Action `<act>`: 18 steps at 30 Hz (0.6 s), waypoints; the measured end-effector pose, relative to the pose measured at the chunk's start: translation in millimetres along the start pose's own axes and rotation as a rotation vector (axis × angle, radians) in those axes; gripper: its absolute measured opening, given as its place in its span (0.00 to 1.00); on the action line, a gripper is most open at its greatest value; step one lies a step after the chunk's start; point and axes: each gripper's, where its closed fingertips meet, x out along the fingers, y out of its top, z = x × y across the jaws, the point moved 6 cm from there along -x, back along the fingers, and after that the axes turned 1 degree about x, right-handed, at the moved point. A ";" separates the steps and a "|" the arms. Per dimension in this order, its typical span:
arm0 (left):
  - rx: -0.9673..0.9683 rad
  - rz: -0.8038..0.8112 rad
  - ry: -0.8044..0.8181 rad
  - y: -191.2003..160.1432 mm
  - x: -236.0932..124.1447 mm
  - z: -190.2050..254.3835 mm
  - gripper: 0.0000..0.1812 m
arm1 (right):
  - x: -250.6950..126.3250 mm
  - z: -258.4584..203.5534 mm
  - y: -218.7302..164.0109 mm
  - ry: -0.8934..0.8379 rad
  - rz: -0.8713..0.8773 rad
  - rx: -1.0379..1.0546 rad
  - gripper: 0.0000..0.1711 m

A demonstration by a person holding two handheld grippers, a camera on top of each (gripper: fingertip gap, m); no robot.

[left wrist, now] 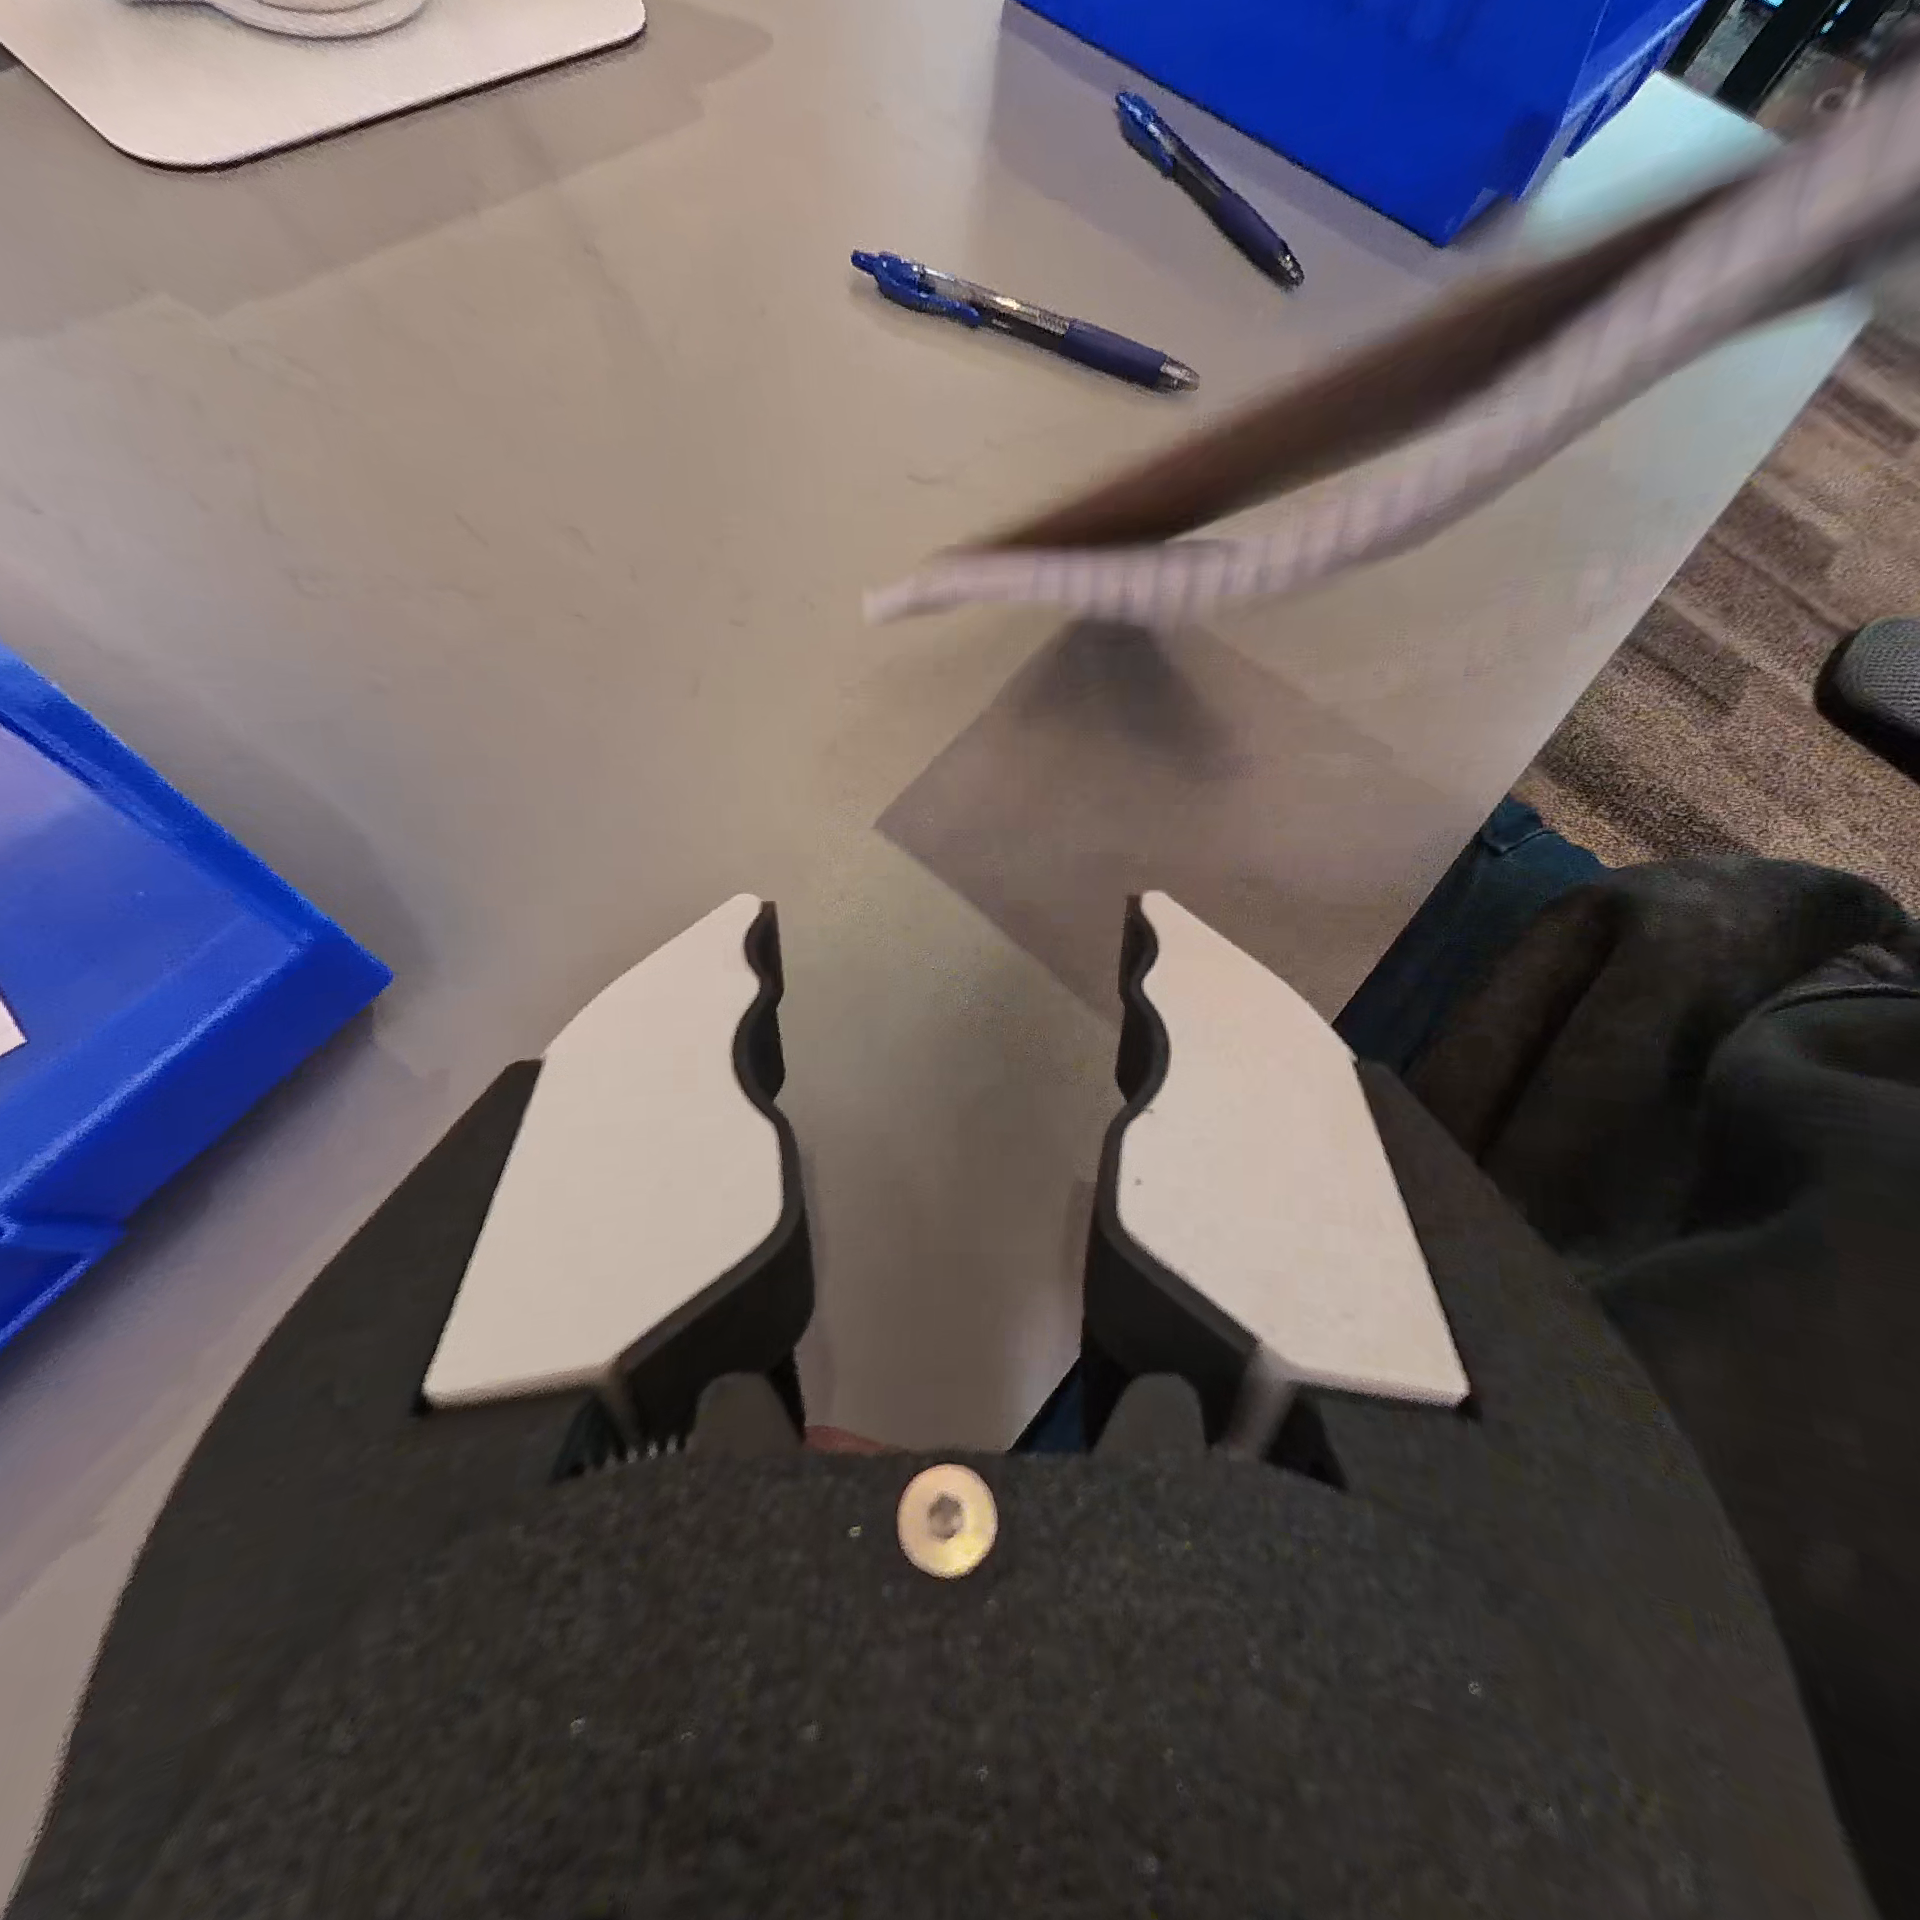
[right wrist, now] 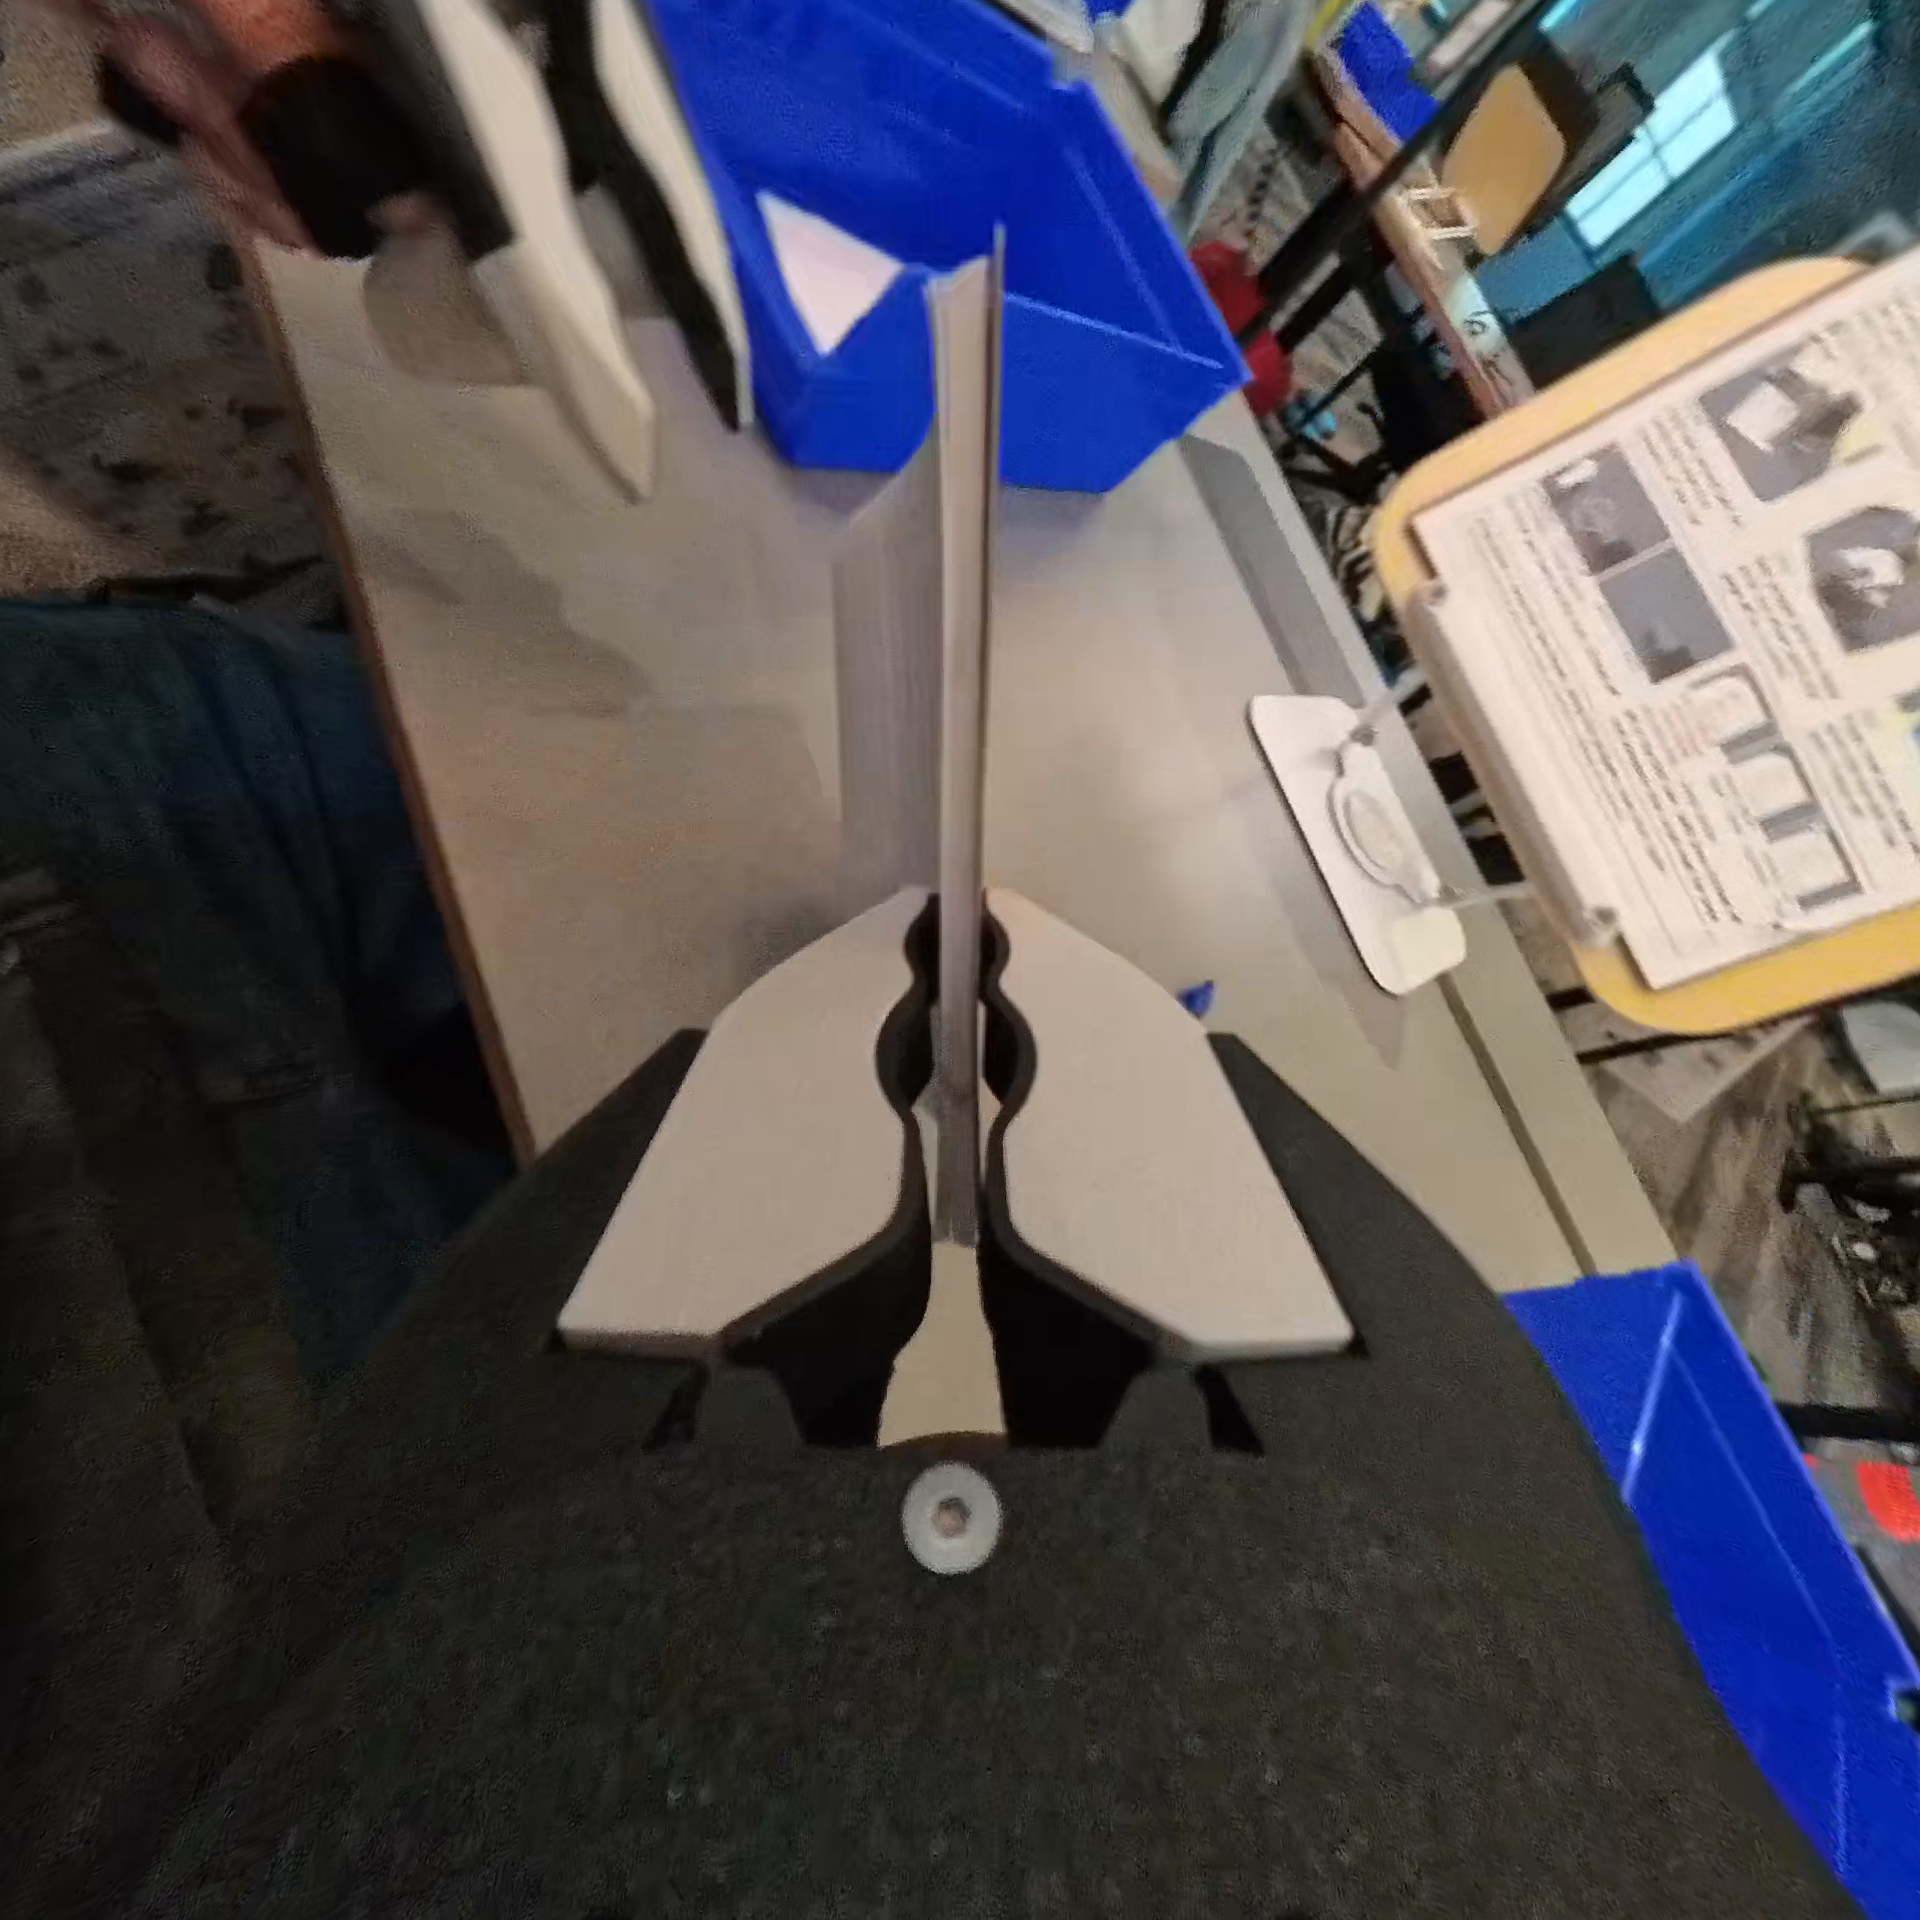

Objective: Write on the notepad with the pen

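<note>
My right gripper is shut on the notepad, seen edge-on between the jaws and held in the air above the grey table. In the left wrist view the notepad is a blurred lined sheet hanging over the table, its lower corner ahead of my left gripper. That gripper is open and empty, low over the table near its front edge. Two blue pens lie on the table beyond the notepad: a near pen and a far pen. The left gripper also shows in the right wrist view.
A blue bin stands at the far right, another blue bin at the left. A white stand base sits at the far left; in the right wrist view it carries a printed sheet. A person's dark clothing is at the table edge. Left tips to right tips: about 20 cm. From the right gripper's tips to the near pen is close to 25 cm.
</note>
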 end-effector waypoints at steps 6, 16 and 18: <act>0.000 -0.040 -0.041 -4.9 15.6 7.1 0.34 | -73.1 140.1 -6.5 -0.311 0.127 0.328 0.03; 0.021 -0.103 -0.142 -9.2 40.1 25.4 0.35 | -109.6 271.0 -191.5 -0.791 0.373 1.346 0.02; 0.021 -0.105 -0.159 -8.7 42.3 27.9 0.34 | -94.0 268.3 -226.2 -0.833 0.429 1.545 0.02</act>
